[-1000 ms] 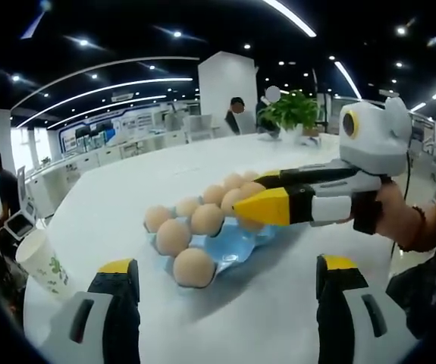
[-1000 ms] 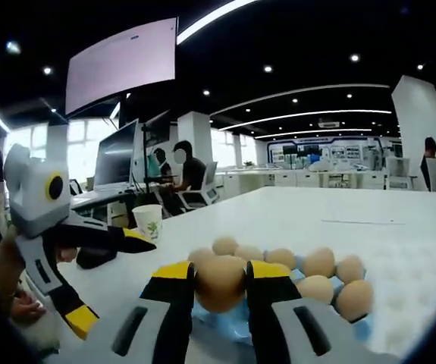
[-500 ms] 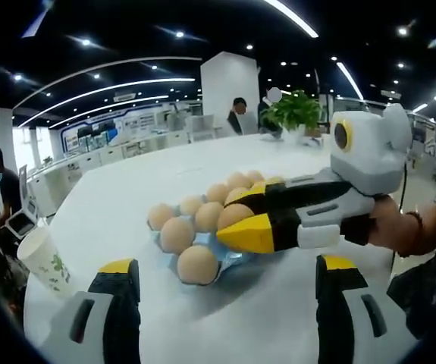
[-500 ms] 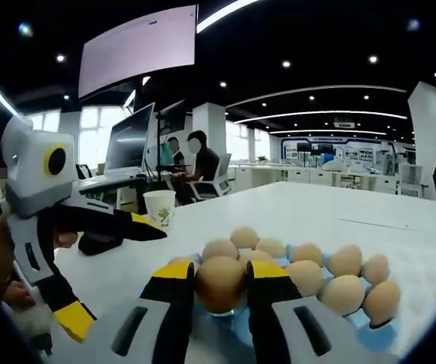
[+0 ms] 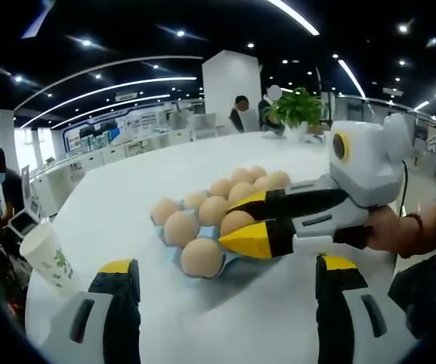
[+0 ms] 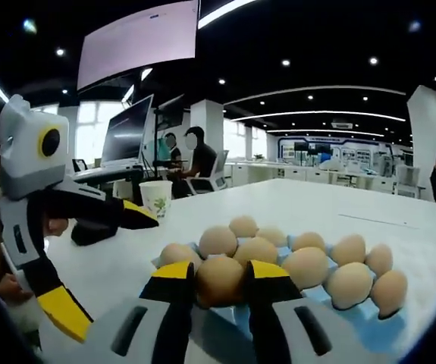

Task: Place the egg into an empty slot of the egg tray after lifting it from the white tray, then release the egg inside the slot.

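In the right gripper view, the right gripper [image 6: 221, 282] is clamping a brown egg [image 6: 220, 280] between its yellow-tipped black jaws, low over the near edge of the blue plastic egg tray [image 6: 320, 318]. In the left gripper view, the same gripper is reaching in from the right, held level by a person's hand [image 5: 388, 227], the egg sitting among the nearest slots. The left gripper [image 5: 225, 265] is standing with its jaws wide apart and holding nothing, above the white tabletop [image 5: 111, 220]. A white paper cup [image 5: 47, 258] is standing near the table's edge. Farther off, a green potted plant [image 5: 297, 110] and seated people are occupying a bright open office.
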The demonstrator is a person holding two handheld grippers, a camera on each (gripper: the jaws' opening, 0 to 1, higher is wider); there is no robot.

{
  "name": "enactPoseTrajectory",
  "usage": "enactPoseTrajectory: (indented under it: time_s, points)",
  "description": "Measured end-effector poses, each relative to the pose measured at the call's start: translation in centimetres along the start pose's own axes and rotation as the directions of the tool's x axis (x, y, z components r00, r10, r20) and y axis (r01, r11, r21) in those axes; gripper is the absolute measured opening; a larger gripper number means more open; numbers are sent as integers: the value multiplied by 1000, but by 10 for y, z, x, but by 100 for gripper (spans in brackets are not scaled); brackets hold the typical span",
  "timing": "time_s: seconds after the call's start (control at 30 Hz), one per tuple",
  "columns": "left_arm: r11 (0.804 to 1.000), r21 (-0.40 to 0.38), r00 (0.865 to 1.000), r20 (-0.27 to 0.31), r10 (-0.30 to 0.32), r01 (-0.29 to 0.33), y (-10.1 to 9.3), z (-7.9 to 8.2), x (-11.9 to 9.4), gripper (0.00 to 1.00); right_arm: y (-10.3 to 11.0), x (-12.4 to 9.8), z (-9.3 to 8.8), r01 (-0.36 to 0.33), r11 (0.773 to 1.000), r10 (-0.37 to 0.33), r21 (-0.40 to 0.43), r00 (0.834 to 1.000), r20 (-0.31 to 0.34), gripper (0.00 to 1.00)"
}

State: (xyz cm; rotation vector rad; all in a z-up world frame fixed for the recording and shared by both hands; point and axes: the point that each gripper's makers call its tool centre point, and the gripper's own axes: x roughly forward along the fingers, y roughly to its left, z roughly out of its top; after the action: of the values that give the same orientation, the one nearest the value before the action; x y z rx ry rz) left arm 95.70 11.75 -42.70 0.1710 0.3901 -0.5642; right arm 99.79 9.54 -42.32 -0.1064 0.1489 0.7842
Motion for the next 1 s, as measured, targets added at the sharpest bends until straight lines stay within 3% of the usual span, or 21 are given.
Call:
enactPoseTrajectory:
  time_s: [0.07,0.5,0.6,0.73,1.0]
  points:
    - [1000,1,1000,-4,0,0,-1,-1,0,98,1,1,0,1,999,-2,-48,1000,-22,29]
    - [1000,3,1000,-10,1,-1,-2,-1,-5,98,2,-1,-1,0,999,-1,-36,1000,-28,32]
    - [1000,-1,1000,-4,-1,1,-3,0,-6,99,1,-5,8,3,1000,-3,-16,999,35,41]
    - [1000,-3,1000,-7,-8,8,-5,-1,-6,99,1,-5,11,0,999,1,-35,999,36,56]
    - [1000,-5,1000,0,-9,9,-7,0,-6,100,0,-8,14,-21,1000,21,3,1000,14,70]
